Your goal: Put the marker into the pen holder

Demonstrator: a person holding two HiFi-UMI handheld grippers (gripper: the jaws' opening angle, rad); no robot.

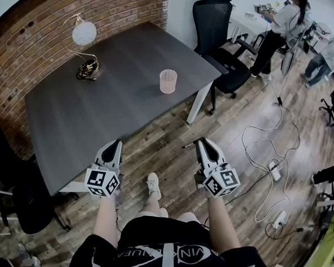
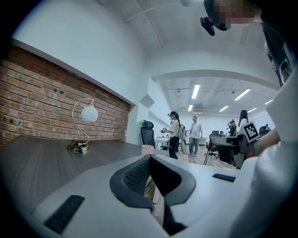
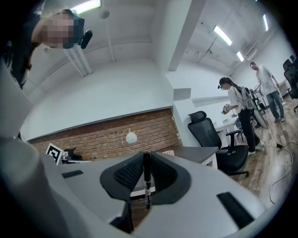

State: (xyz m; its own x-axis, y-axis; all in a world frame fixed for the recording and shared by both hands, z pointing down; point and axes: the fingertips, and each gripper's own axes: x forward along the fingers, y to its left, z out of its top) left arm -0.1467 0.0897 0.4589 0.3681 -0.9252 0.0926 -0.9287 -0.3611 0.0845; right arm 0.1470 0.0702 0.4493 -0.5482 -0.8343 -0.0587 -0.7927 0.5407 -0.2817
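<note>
The pen holder [image 1: 168, 81], a pale pink cup, stands upright near the far right edge of the dark grey table [image 1: 101, 109]; it also shows small in the left gripper view [image 2: 147, 149] and the right gripper view [image 3: 168, 152]. My right gripper [image 1: 201, 142] hangs over the wooden floor, off the table's near right side, shut on a thin black marker [image 3: 147, 179]. The marker stands upright between the pads, and its end pokes out to the left in the head view [image 1: 189, 144]. My left gripper [image 1: 116, 144] hovers at the table's near edge, shut and holding nothing [image 2: 150, 158].
A curved desk lamp [image 1: 85, 46] with a white globe stands at the table's far left by the brick wall. A black office chair [image 1: 221, 32] sits past the far right corner. Cables and power strips [image 1: 272, 165] lie on the floor to the right. People stand at the back right.
</note>
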